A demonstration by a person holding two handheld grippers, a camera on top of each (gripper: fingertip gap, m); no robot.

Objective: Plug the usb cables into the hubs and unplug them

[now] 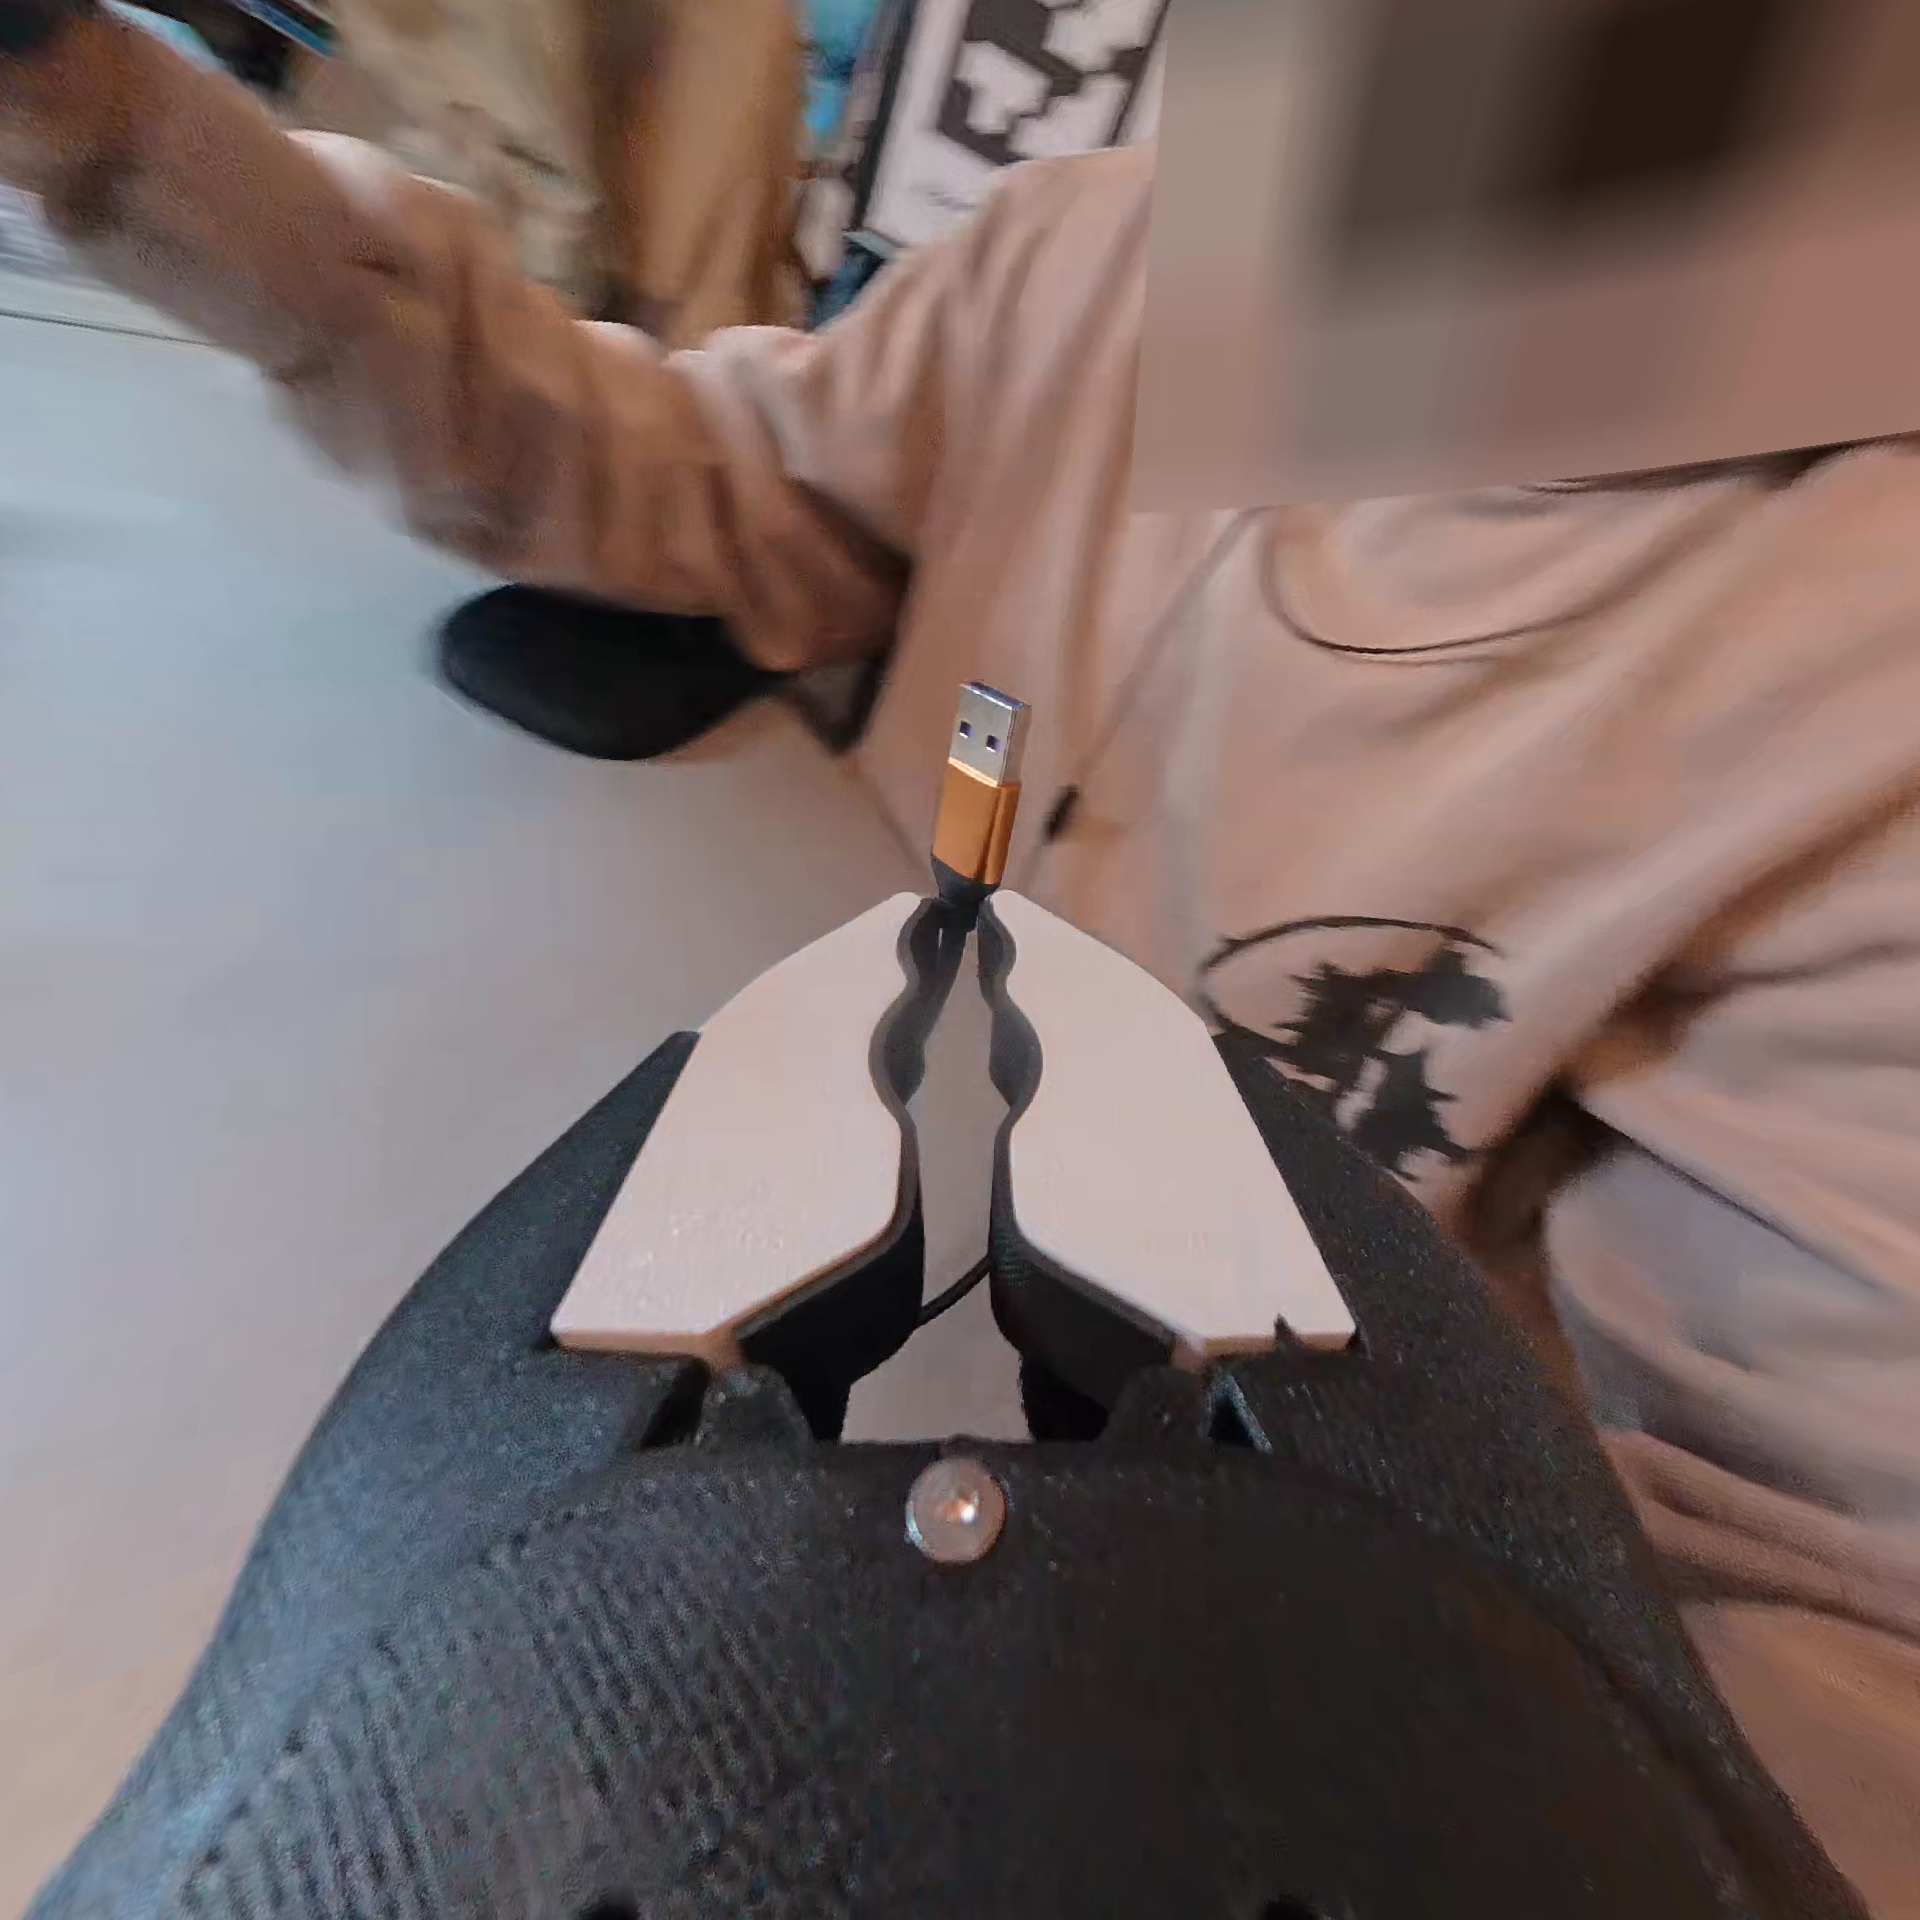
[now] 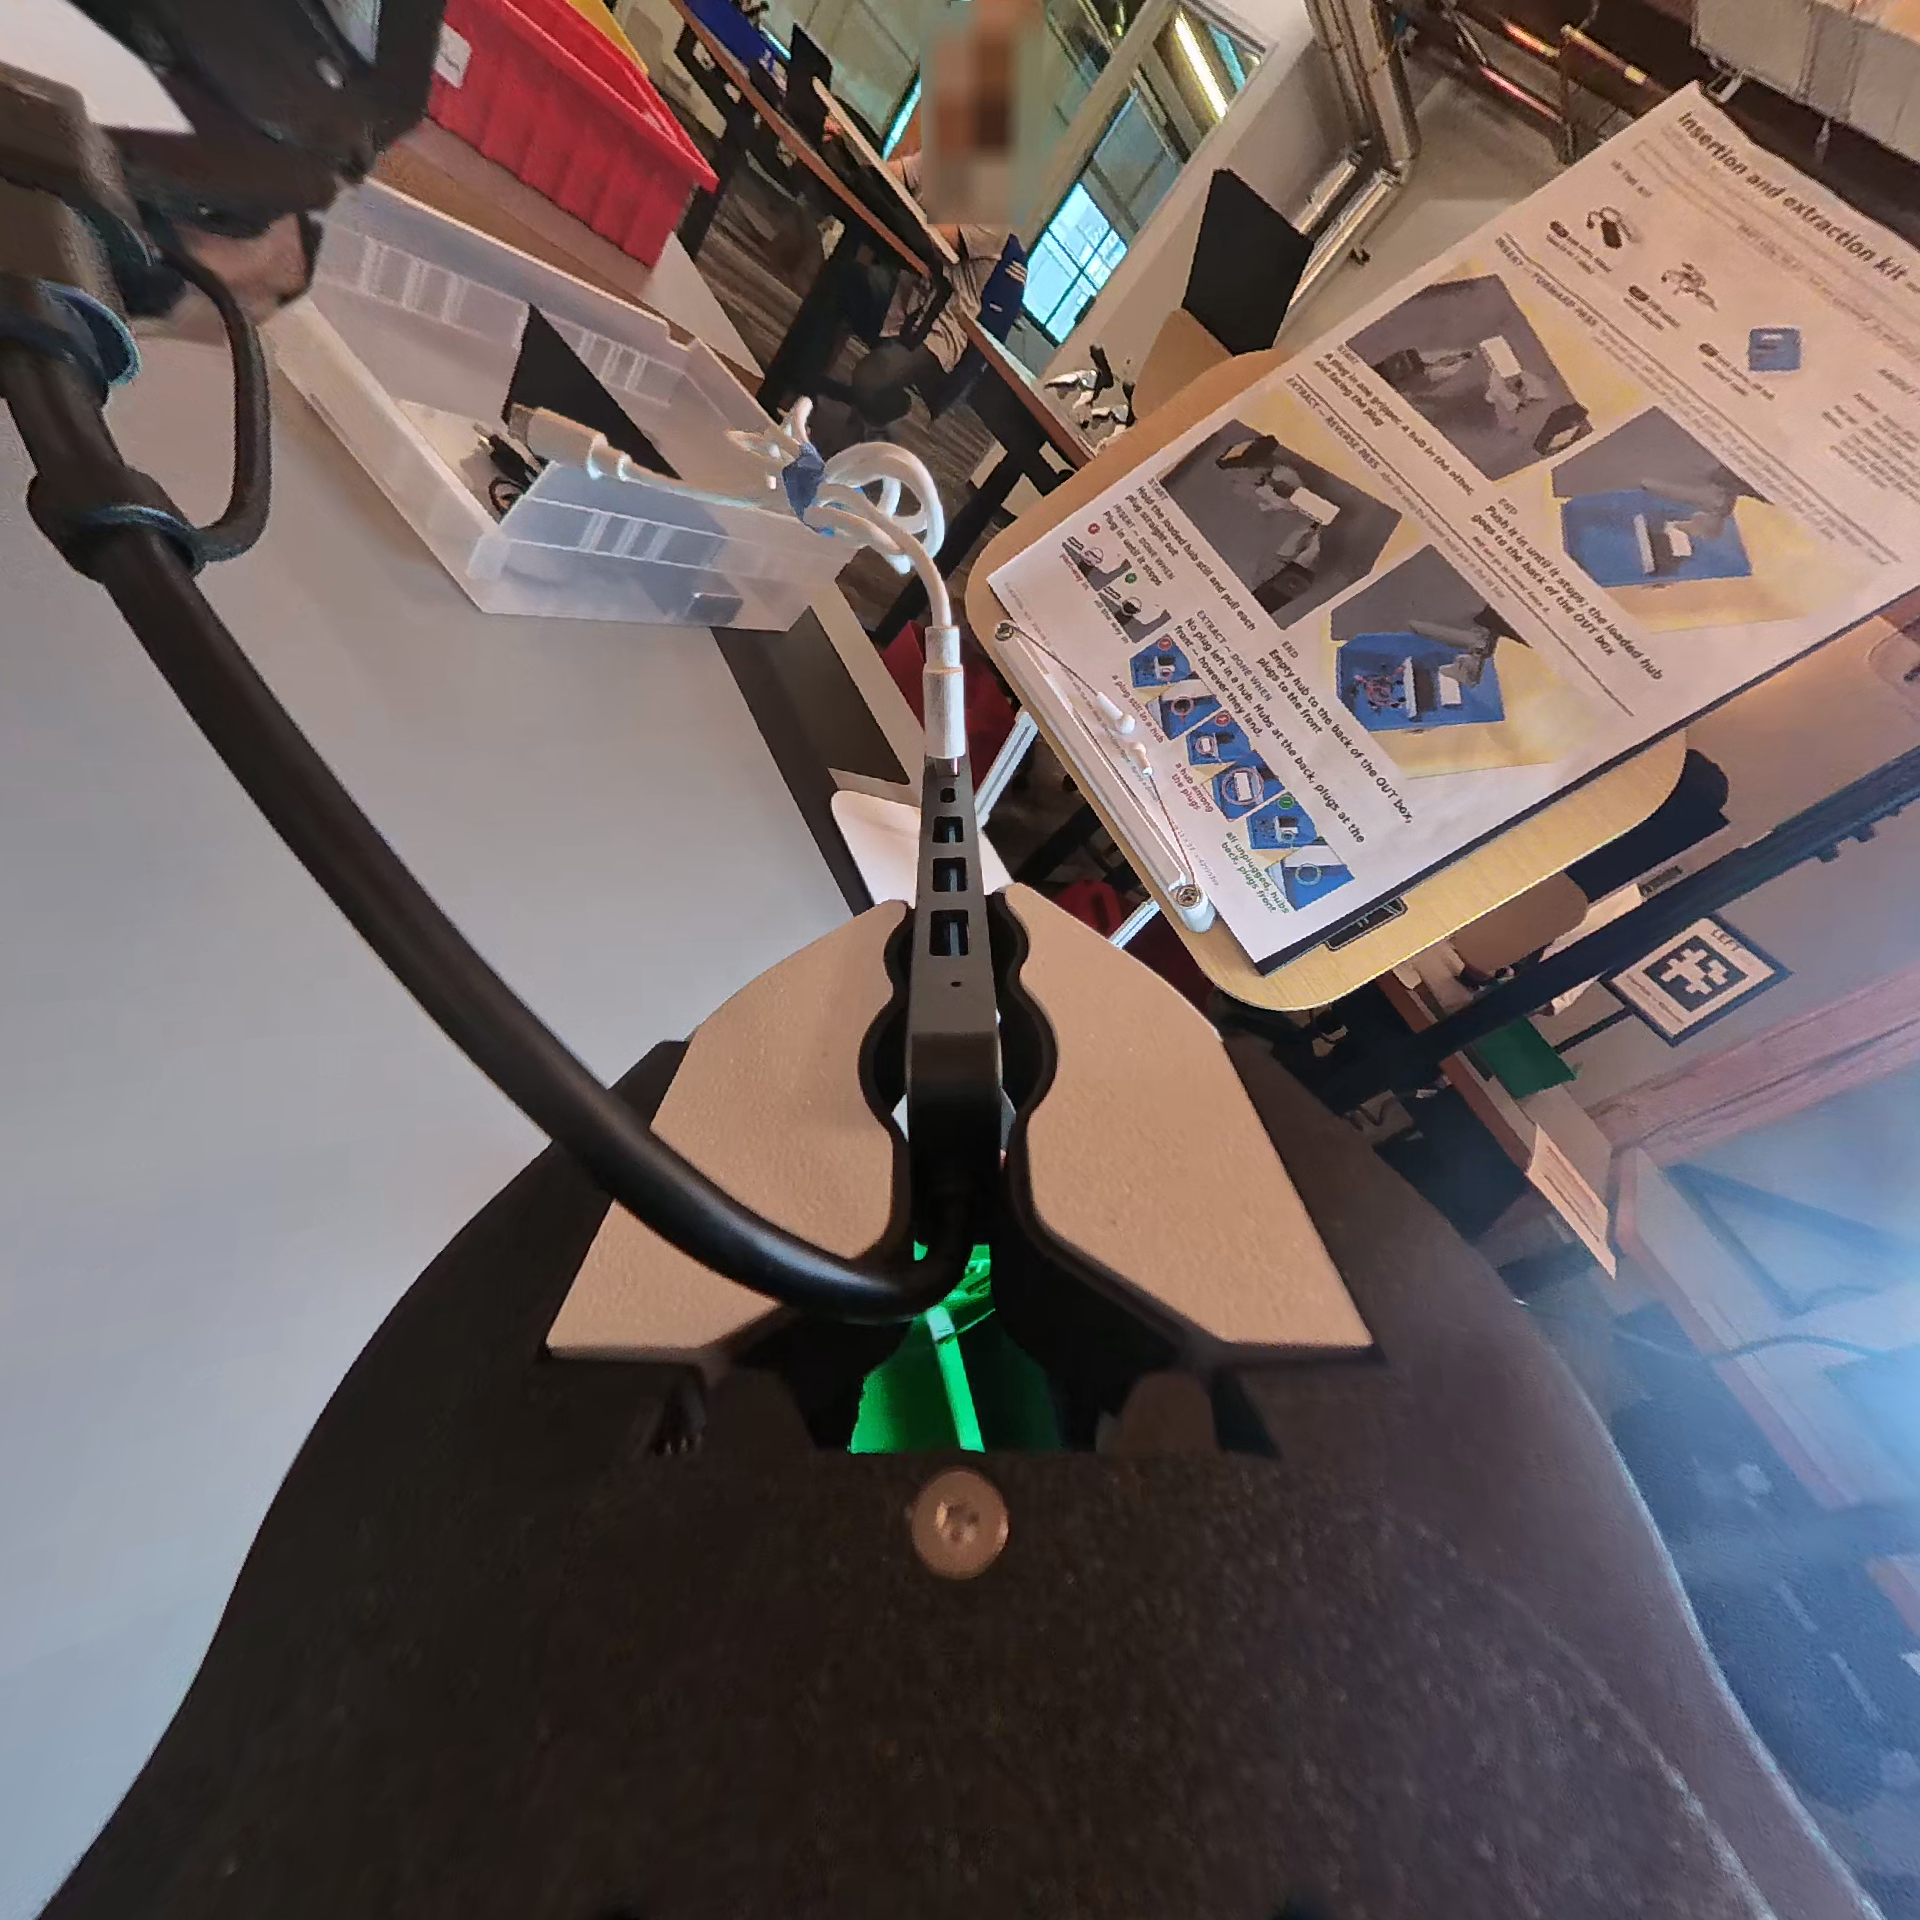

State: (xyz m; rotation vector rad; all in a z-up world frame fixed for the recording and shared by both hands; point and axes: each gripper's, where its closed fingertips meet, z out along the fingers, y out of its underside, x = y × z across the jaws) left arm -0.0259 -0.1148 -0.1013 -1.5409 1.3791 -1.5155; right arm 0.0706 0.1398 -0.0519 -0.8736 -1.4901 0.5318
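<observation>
At frame centre, my left gripper (image 1: pixel 958 914) pinches the black cable just behind an orange USB plug (image 1: pixel 980 798), which stands past the fingertips. My right gripper (image 2: pixel 951 920) clamps a black hub (image 2: pixel 951 966) edge-on at centre; a white plug (image 2: pixel 943 698) sits in its far end. A clear box (image 2: pixel 540 457) lies upper left.

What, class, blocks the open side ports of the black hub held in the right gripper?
Nothing visible does. The right gripper clamps the hub, and its side ports face the camera uncovered. A white cable occupies only the far end. The orange plug sits in the left gripper.
</observation>
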